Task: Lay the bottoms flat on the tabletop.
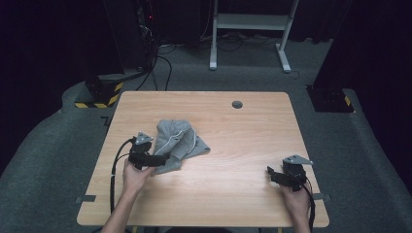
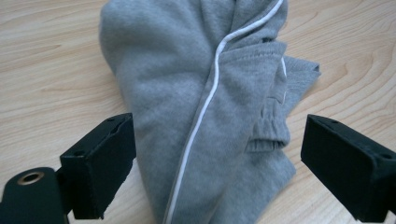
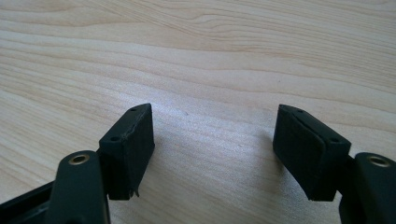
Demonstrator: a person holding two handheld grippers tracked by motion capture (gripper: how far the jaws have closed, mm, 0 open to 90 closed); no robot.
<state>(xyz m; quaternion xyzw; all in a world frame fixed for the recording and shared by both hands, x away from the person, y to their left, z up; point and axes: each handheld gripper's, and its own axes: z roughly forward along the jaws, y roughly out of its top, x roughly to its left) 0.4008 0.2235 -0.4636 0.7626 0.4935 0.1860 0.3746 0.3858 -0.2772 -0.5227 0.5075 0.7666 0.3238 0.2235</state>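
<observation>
Grey sweatpants (image 2: 196,121) between spread left tool (image 2: 217,163) jaws; right tool (image 3: 215,149) apart.

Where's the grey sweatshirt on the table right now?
In the high view the grey sweatshirt lies bunched left of the table's centre, right at the open left gripper, far from the right gripper.

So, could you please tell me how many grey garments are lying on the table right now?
1. A single crumpled grey garment lies on the table's left-centre, directly ahead of the open left gripper. Folds could hide a second piece, but none is evident.
</observation>
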